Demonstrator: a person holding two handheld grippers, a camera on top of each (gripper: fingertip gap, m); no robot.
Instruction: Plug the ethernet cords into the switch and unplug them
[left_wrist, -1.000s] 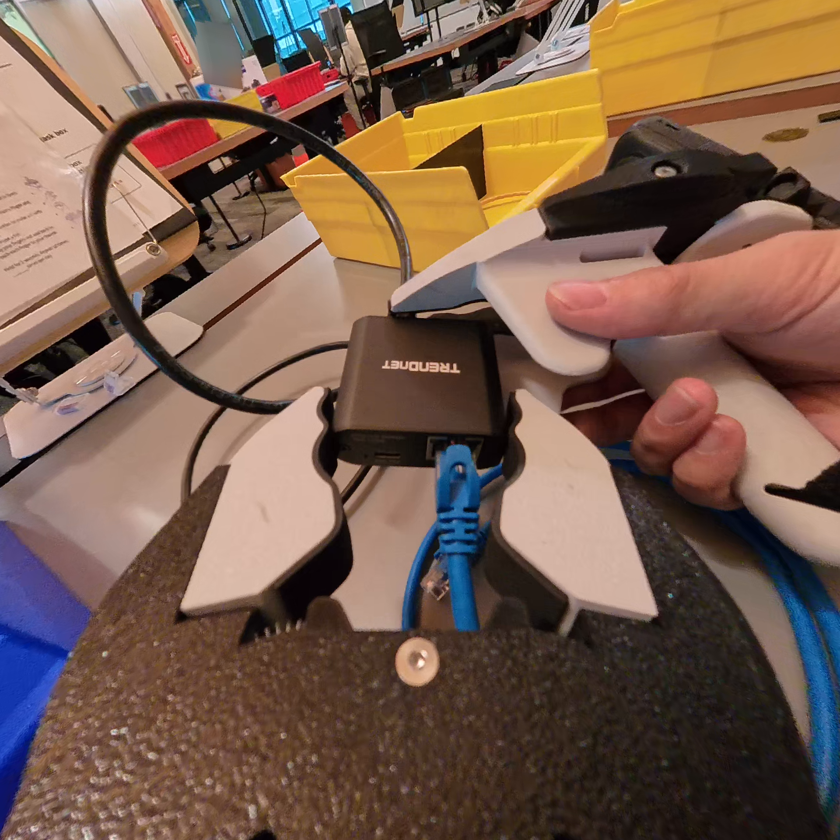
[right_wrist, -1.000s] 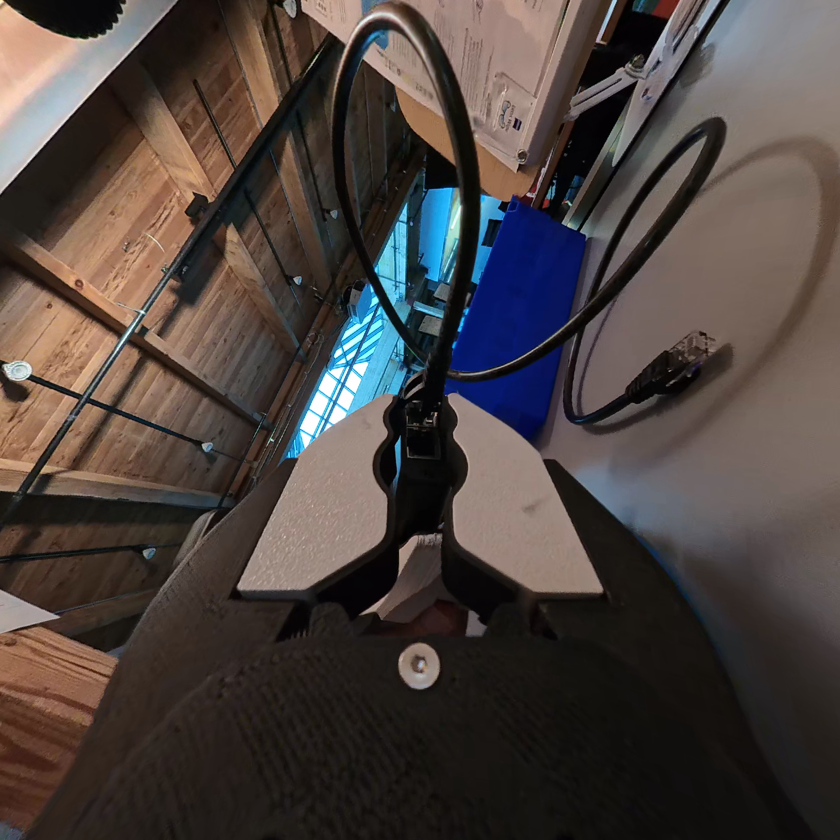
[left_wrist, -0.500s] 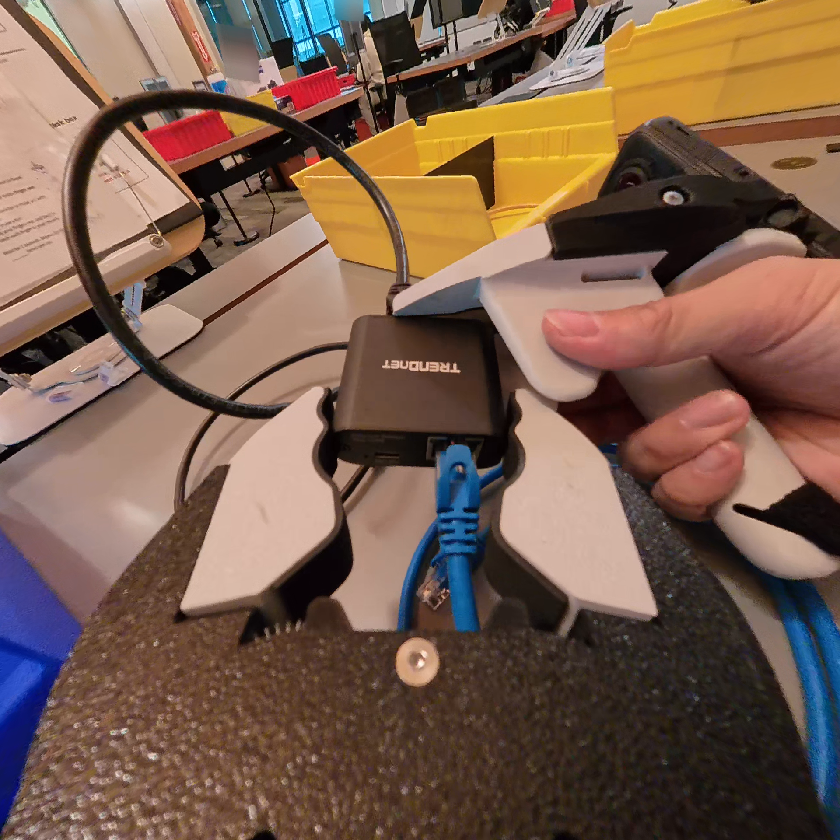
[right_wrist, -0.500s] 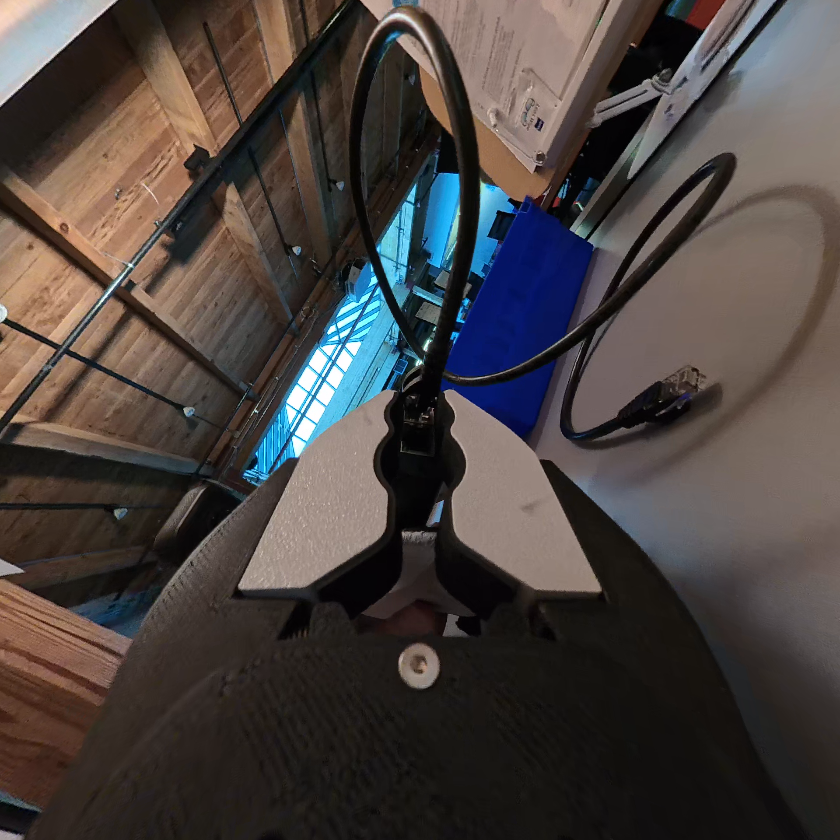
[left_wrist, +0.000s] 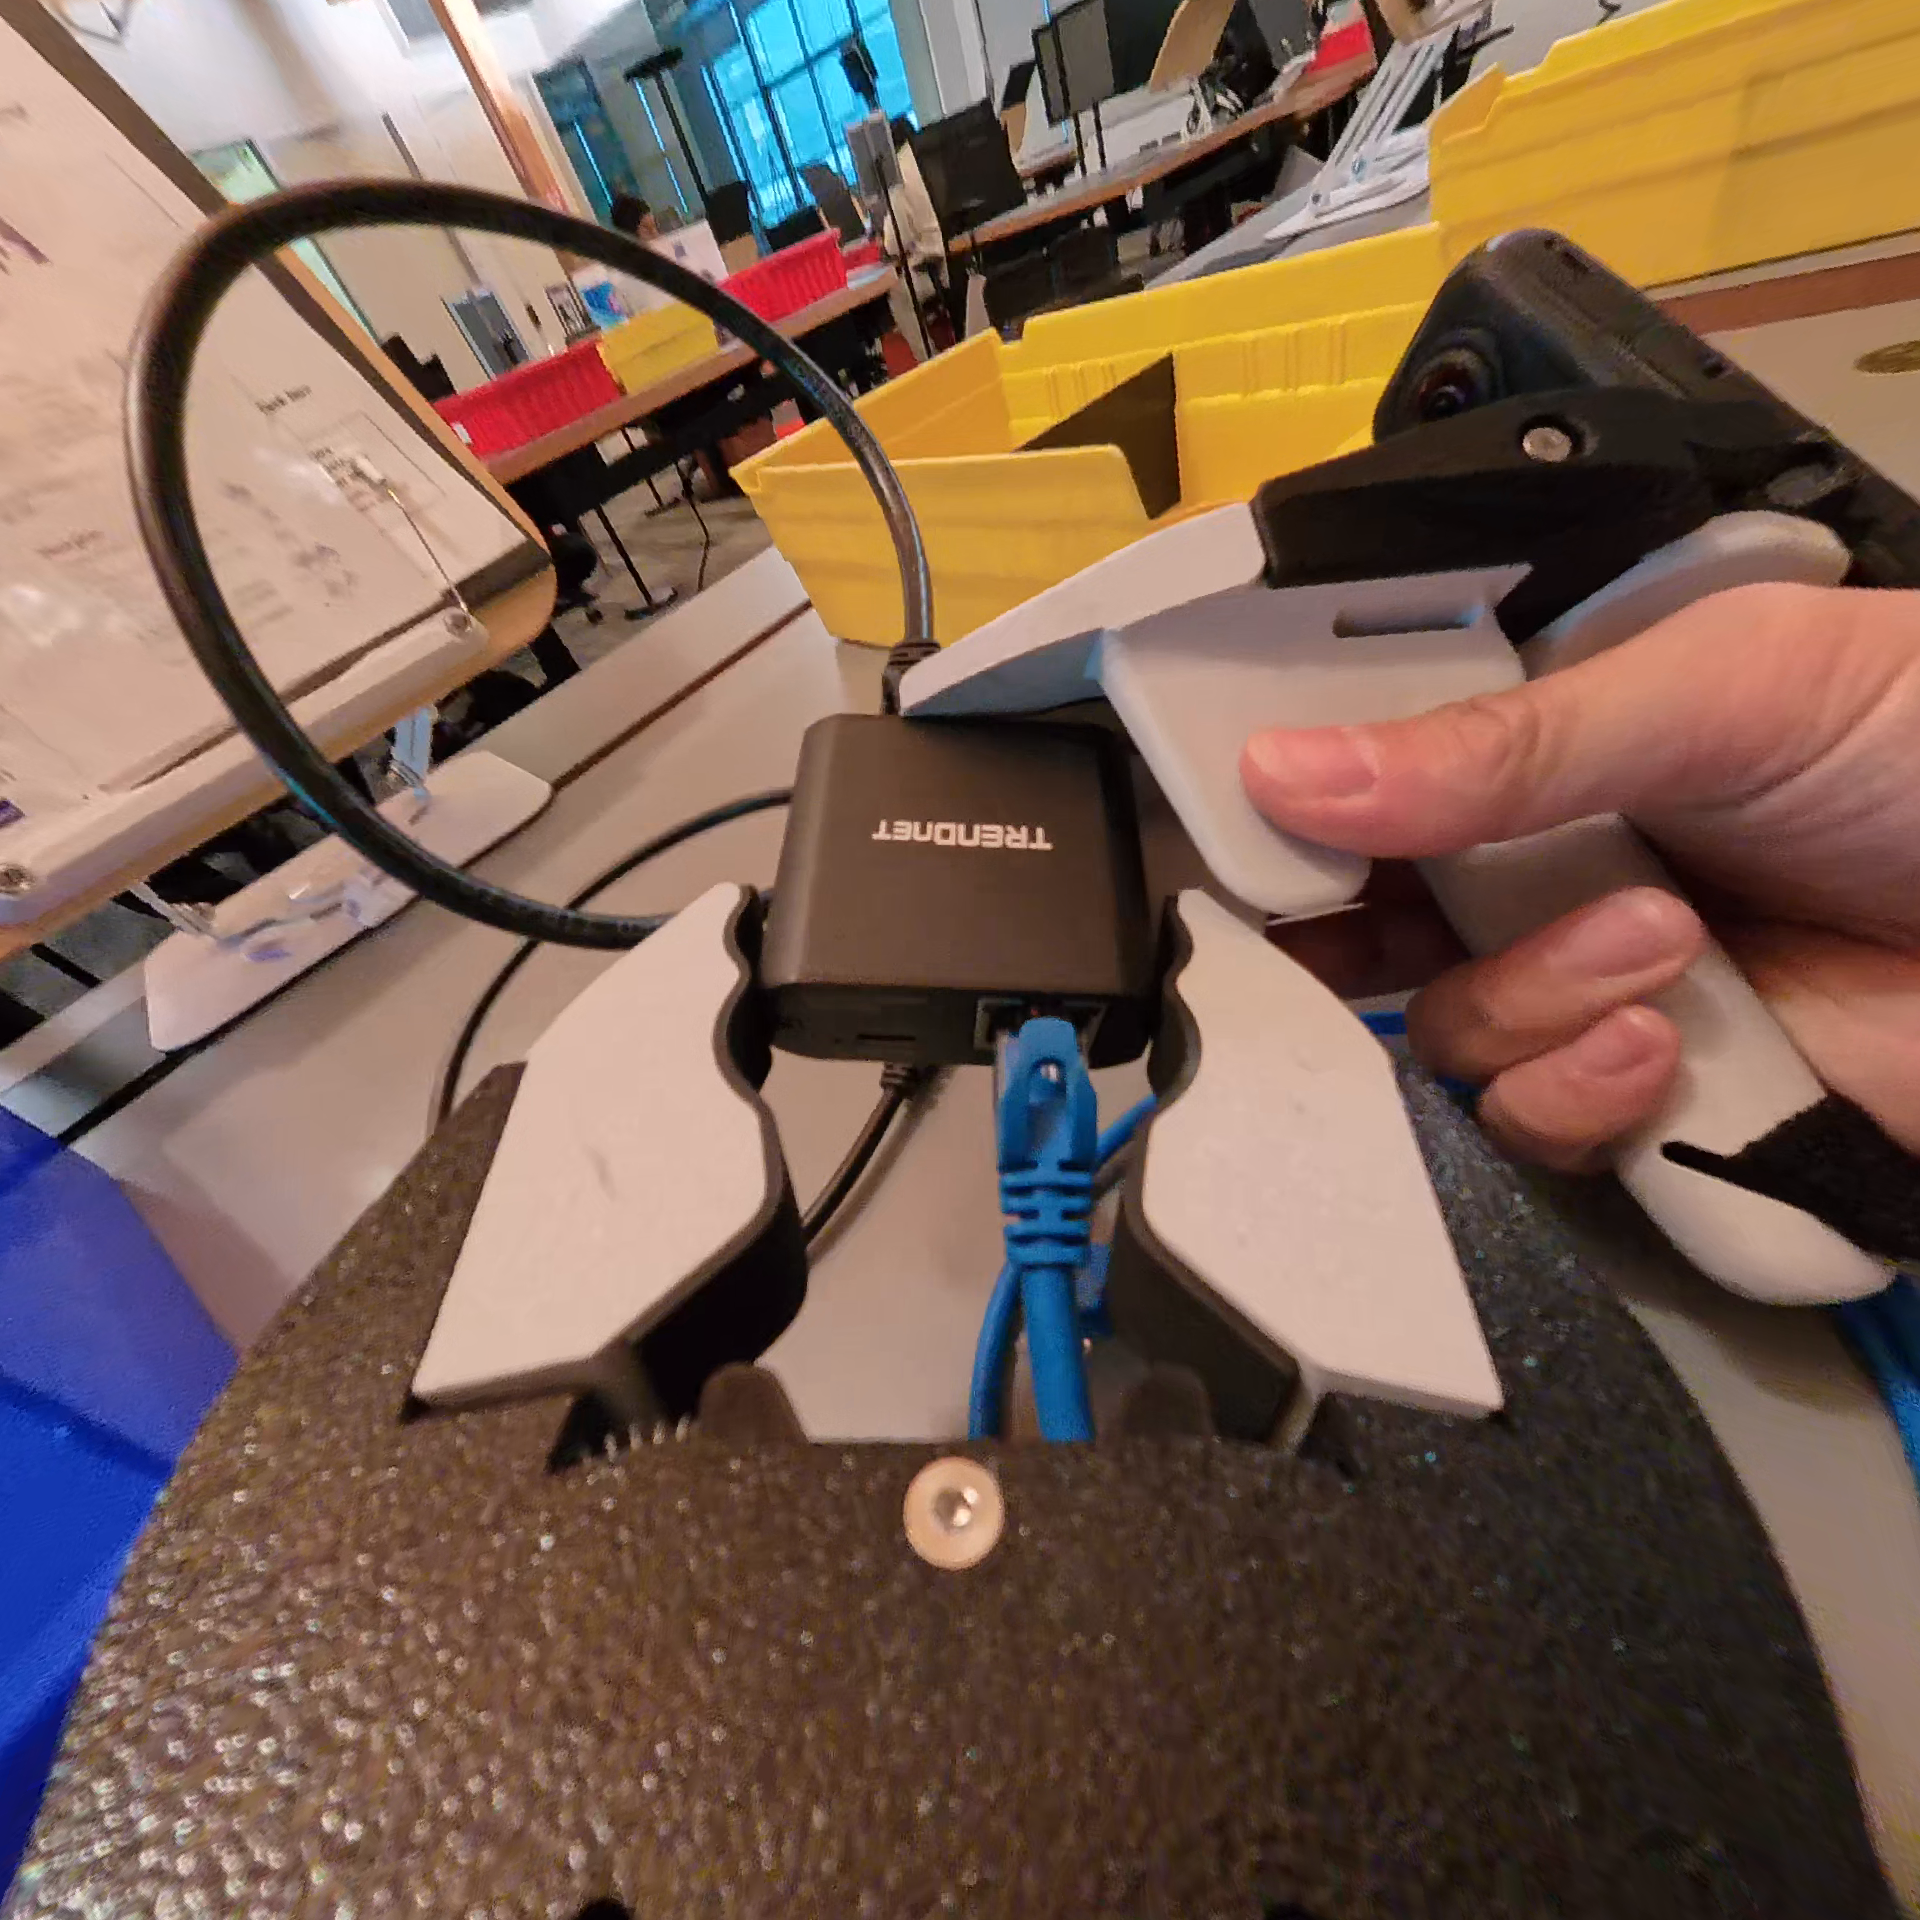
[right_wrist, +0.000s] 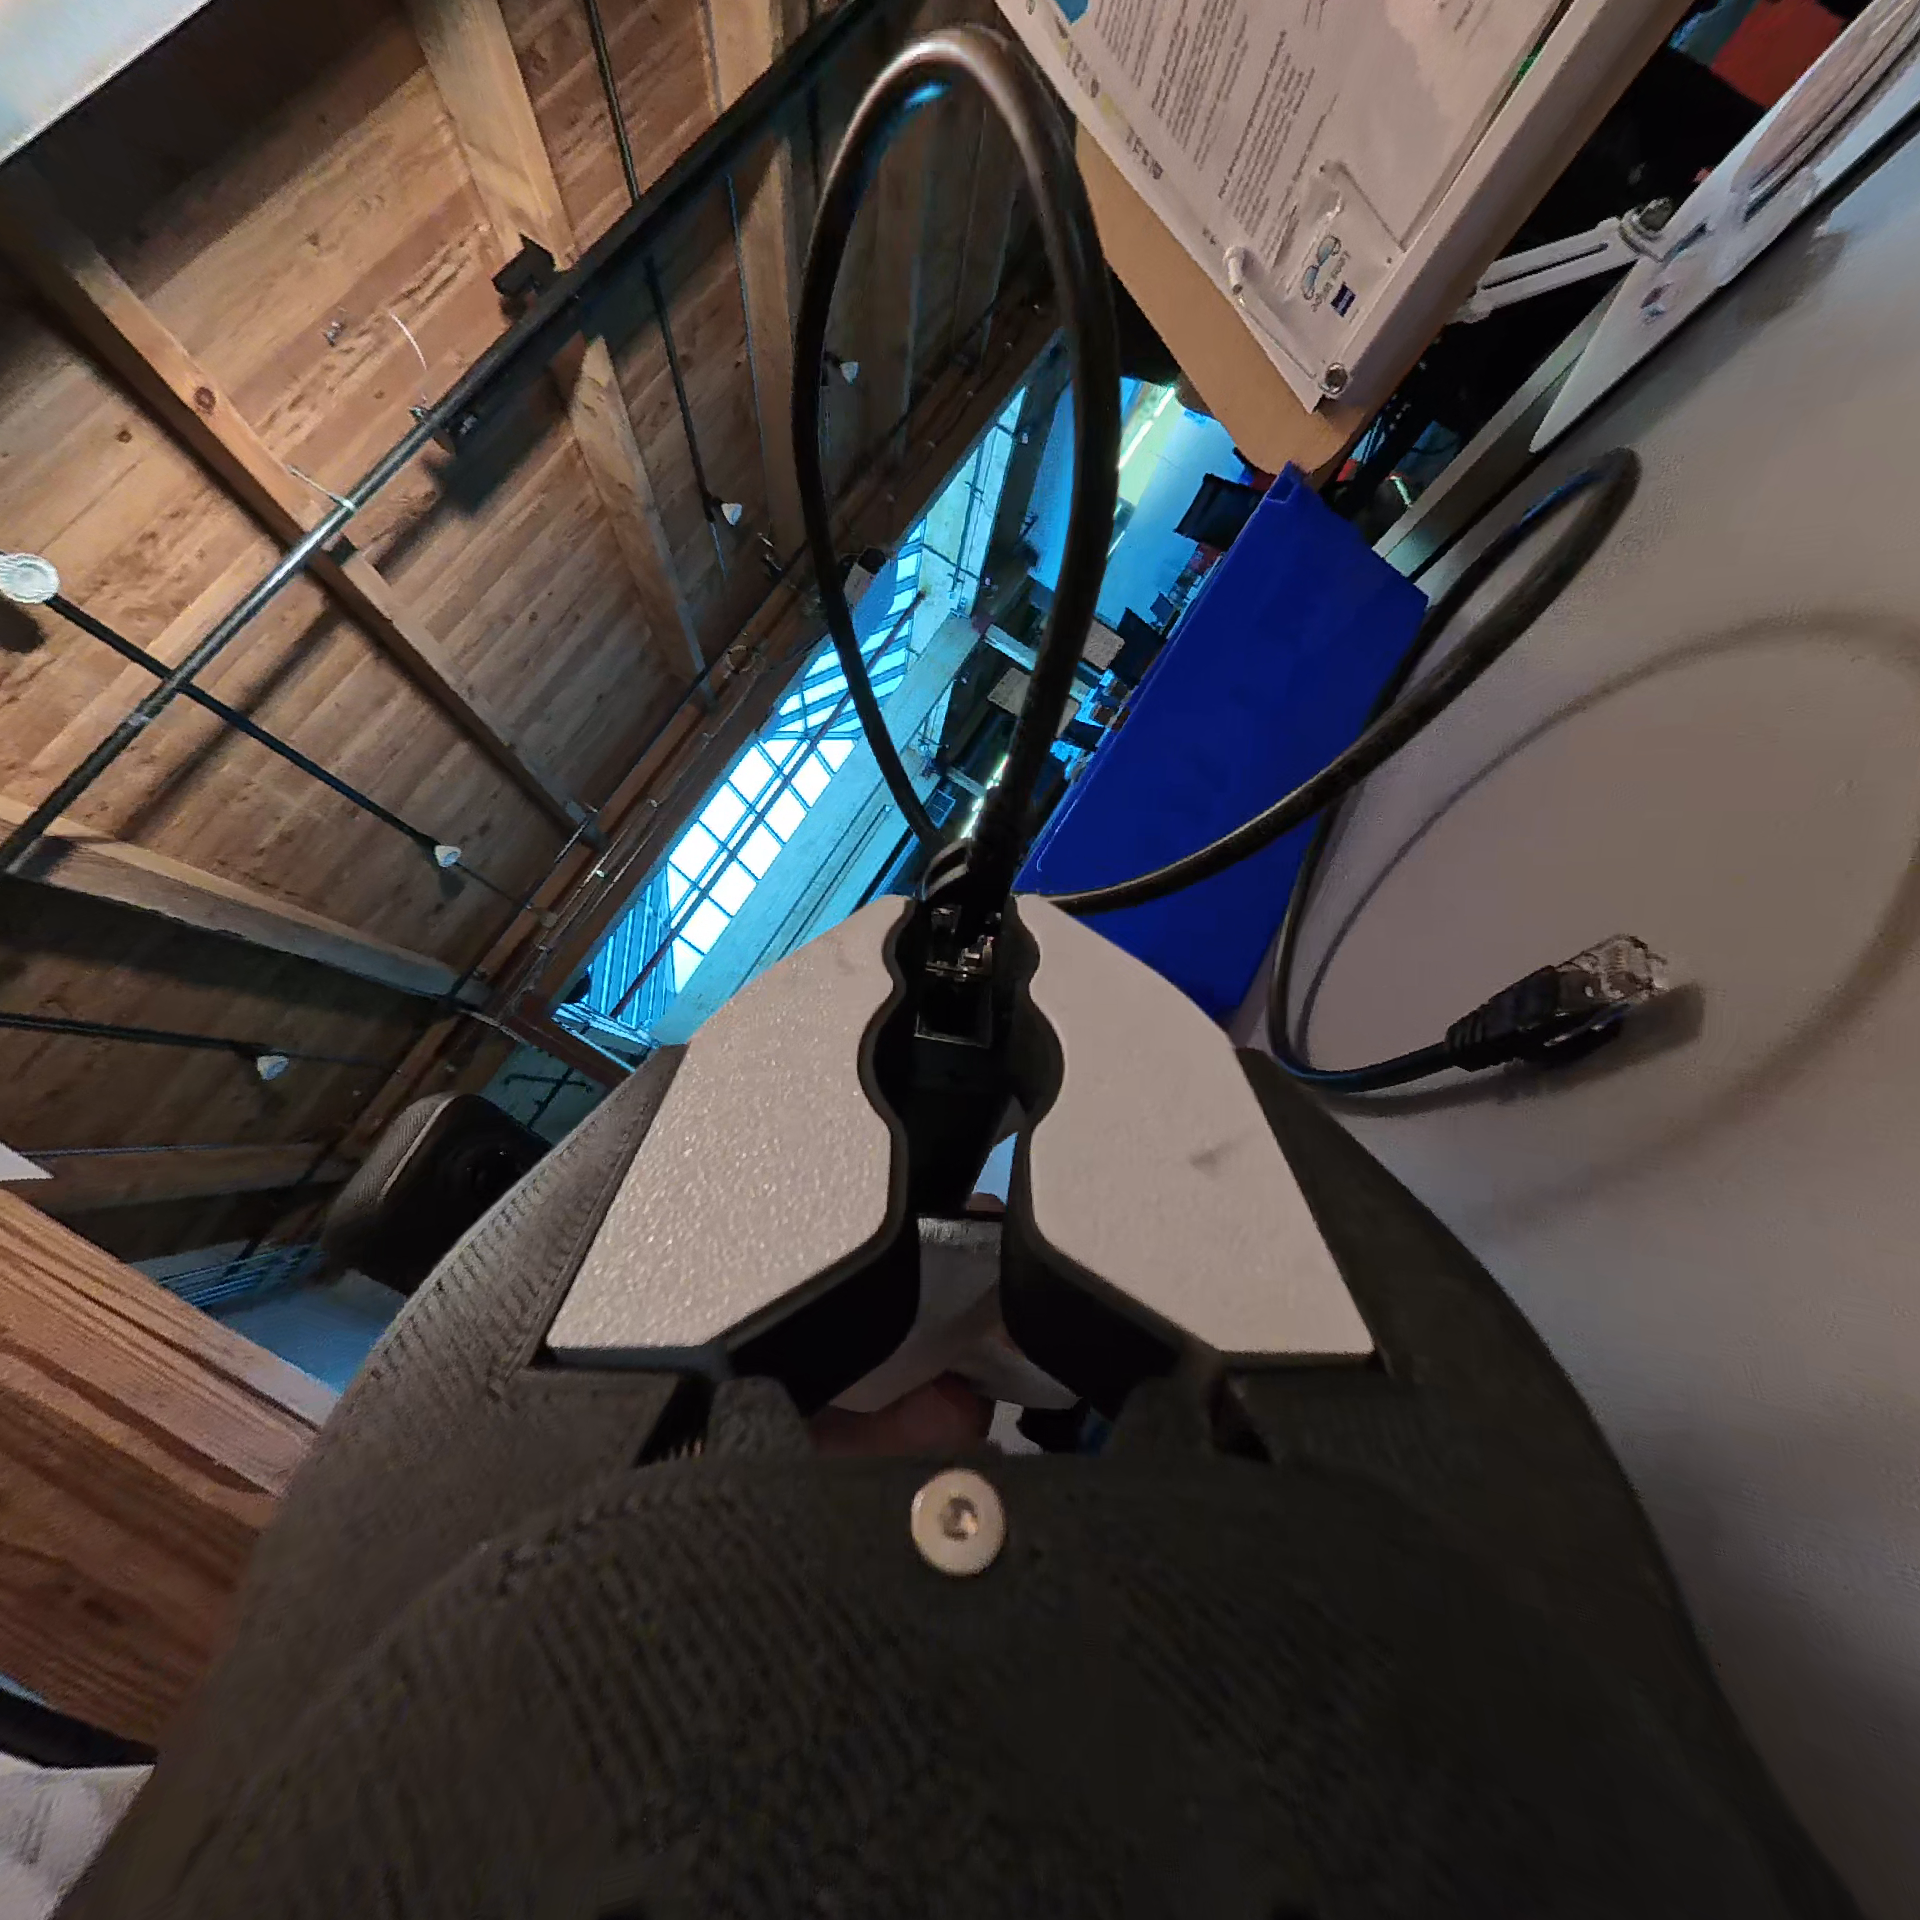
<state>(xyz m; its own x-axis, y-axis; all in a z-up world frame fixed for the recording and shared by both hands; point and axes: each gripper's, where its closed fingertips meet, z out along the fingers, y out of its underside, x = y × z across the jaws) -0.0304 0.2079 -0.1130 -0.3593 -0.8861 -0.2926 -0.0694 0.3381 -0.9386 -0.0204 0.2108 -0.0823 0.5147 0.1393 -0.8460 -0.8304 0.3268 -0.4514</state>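
In the left wrist view my left gripper (left_wrist: 961, 914) is shut on the black switch (left_wrist: 961, 831), a finger on each side. A blue ethernet cord (left_wrist: 1042, 1122) is plugged into a front port. A thin black cable (left_wrist: 862, 1132) leaves the front left. My right gripper (left_wrist: 935, 691), held by a hand (left_wrist: 1621, 790), sits right behind the switch. In the right wrist view it (right_wrist: 961, 935) is shut on the black cord's plug (right_wrist: 956, 966). The black cord (right_wrist: 1070, 312) loops up and around. Its other plug (right_wrist: 1558, 997) lies loose on the table. The switch's back ports are hidden.
A yellow bin (left_wrist: 997, 520) stands behind the switch. A blue bin (left_wrist: 73, 1455) is at the left edge, also in the right wrist view (right_wrist: 1226, 727). A document stand (left_wrist: 208, 520) is at the left. More blue cable (left_wrist: 1881, 1382) lies at the right. The grippers are tip to tip, or close to it.
The left gripper and switch have tilted a little, so the thin black cable at the switch's front now shows. The right gripper stays behind the switch. Both grips are unchanged.
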